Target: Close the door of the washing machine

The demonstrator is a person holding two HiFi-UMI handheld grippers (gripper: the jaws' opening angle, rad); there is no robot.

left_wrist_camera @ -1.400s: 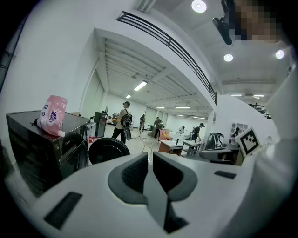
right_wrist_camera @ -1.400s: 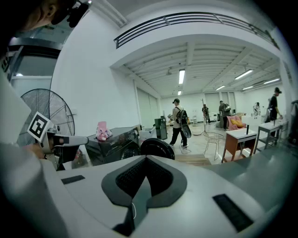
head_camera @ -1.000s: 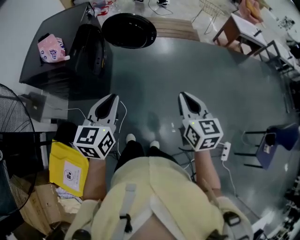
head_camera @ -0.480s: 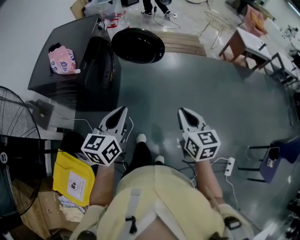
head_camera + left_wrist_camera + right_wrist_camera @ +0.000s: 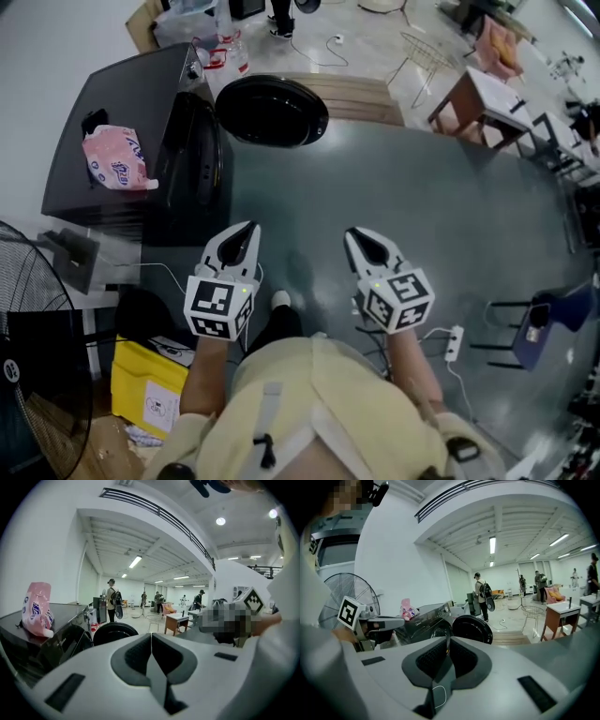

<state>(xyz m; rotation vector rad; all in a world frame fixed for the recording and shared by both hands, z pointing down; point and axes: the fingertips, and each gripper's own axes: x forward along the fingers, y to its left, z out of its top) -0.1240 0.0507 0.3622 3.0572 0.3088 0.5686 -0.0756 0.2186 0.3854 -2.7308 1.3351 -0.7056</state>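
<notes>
The person stands with both forearms held forward. The left tool (image 5: 249,231) and right tool (image 5: 355,238) sit side by side, well apart, and both point ahead and slightly downward. In the left gripper view, the left tool (image 5: 151,641) has its jaws pressed together with nothing between them. The right gripper view shows the right tool (image 5: 447,649) closed and empty in the same way.

The washer (image 5: 131,112) stands ahead and to the left, with its front turned toward the right of the head view. A pink bag (image 5: 113,160) lies on its top. The door (image 5: 270,111) is at the washer's far front corner, well ahead of both tools. It is swung wide, roughly square to the washer's front. From the right gripper view, the door (image 5: 473,628) shows its round face toward the person.

A stretch of dark floor (image 5: 394,187) lies between the tools and the door. A fan (image 5: 28,319) and a yellow box (image 5: 150,398) are at the person's left, behind the left tool. A power strip (image 5: 453,342) lies on the floor to the right. A wooden step (image 5: 361,94) sits just beyond the door, and a small table (image 5: 480,86) stands farther right.
</notes>
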